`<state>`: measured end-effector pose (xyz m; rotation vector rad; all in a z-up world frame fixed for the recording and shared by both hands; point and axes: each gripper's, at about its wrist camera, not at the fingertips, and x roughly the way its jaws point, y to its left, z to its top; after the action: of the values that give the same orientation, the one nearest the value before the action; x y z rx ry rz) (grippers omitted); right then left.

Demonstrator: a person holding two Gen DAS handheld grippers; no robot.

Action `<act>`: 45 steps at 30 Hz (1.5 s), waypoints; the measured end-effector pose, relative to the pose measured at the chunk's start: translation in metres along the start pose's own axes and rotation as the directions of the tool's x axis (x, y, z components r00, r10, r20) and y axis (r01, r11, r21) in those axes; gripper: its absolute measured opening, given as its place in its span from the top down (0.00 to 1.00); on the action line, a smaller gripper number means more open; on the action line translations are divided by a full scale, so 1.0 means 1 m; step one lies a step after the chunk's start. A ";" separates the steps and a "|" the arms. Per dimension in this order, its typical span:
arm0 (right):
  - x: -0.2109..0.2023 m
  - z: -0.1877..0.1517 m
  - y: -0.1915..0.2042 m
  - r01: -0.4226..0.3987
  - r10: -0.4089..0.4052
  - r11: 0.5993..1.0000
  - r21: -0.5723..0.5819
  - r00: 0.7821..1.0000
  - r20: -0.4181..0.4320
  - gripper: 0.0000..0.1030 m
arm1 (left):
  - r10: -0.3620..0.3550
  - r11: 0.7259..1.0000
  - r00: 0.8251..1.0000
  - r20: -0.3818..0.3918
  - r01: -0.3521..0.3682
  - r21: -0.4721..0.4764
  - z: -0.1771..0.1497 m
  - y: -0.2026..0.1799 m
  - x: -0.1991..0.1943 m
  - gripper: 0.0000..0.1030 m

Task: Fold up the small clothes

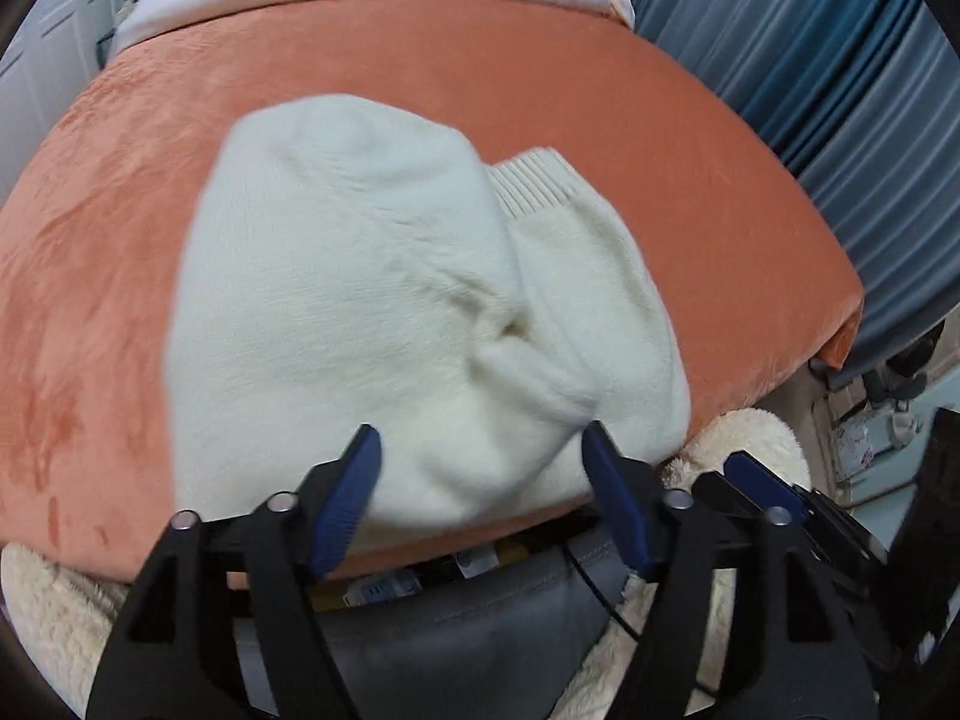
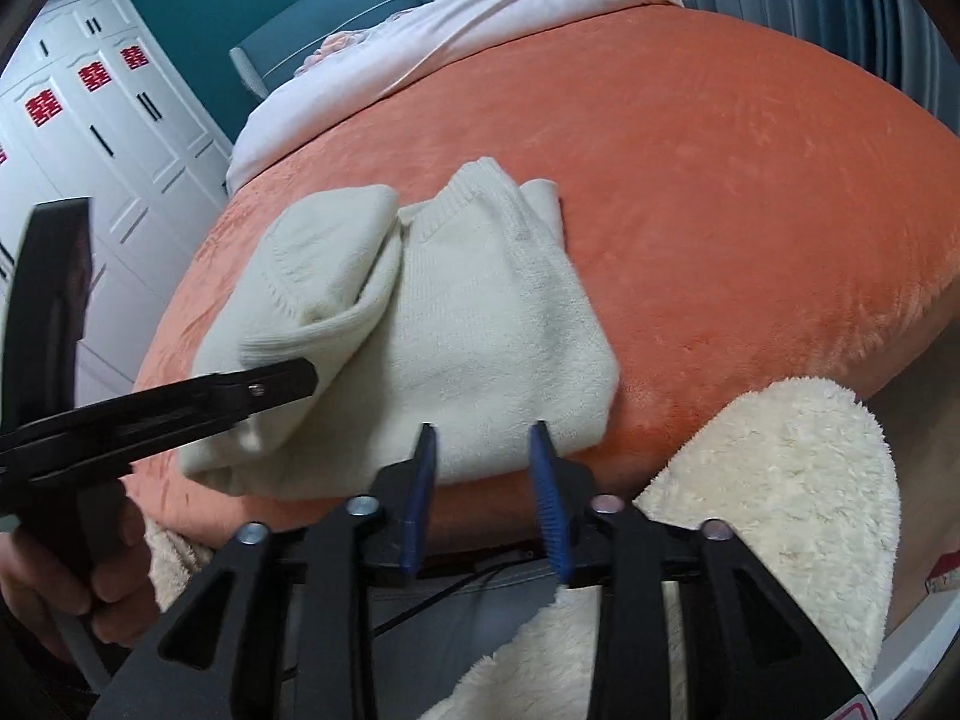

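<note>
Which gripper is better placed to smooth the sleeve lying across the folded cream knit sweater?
Probably the left gripper: its open jaws sit right at the sleeve of the cream knit sweater, while the right gripper is open at its near hem.

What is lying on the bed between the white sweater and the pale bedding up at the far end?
Nothing: only bare orange blanket runs from the white sweater to the pale bedding. The right wrist view shows it best.
</note>
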<state>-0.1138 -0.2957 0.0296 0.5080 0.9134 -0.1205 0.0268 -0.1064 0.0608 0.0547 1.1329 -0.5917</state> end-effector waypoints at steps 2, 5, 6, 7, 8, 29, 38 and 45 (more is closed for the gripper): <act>0.001 0.006 0.008 -0.049 0.049 0.998 -0.027 0.999 0.003 0.49 | 0.024 1.000 1.000 0.012 -0.024 -0.016 -0.012 0.012 -0.012 0.26; 0.011 0.018 0.026 -0.119 0.119 0.992 -0.046 0.993 -0.015 0.34 | 0.111 0.994 0.994 -0.011 -0.112 -0.014 -0.028 0.033 -0.017 0.21; 0.016 0.022 0.031 -0.141 0.140 0.989 -0.044 0.990 -0.028 0.32 | 0.140 0.990 0.990 -0.032 -0.140 -0.012 -0.035 0.040 -0.015 0.21; 0.022 0.026 0.035 -0.164 0.162 0.986 -0.036 0.986 -0.047 0.31 | 0.161 0.987 0.985 -0.057 -0.162 -0.016 -0.041 0.049 -0.012 0.21; 0.027 0.028 0.040 -0.183 0.181 0.983 -0.023 0.981 -0.064 0.31 | 0.168 0.985 0.982 -0.083 -0.171 -0.032 -0.046 0.059 -0.009 0.21; -0.025 0.072 0.072 -0.104 0.124 0.989 -0.107 0.970 0.210 0.87 | 0.025 1.000 0.999 0.046 -0.025 0.010 -0.015 0.041 -0.025 0.75; 0.057 0.027 0.022 0.083 -0.088 0.993 -0.081 0.994 -0.059 0.86 | 0.161 0.978 0.985 -0.054 -0.152 0.142 -0.032 0.017 0.024 0.69; 0.064 0.041 0.003 -0.068 0.072 0.997 0.039 0.990 -0.124 0.74 | 0.016 0.995 0.998 -0.057 -0.021 -0.099 -0.034 0.070 -0.022 0.42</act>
<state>-0.0436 -0.3046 0.0009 0.5846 1.0160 -0.0413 0.0253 -0.0268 0.0472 -0.0043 1.2136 -0.5190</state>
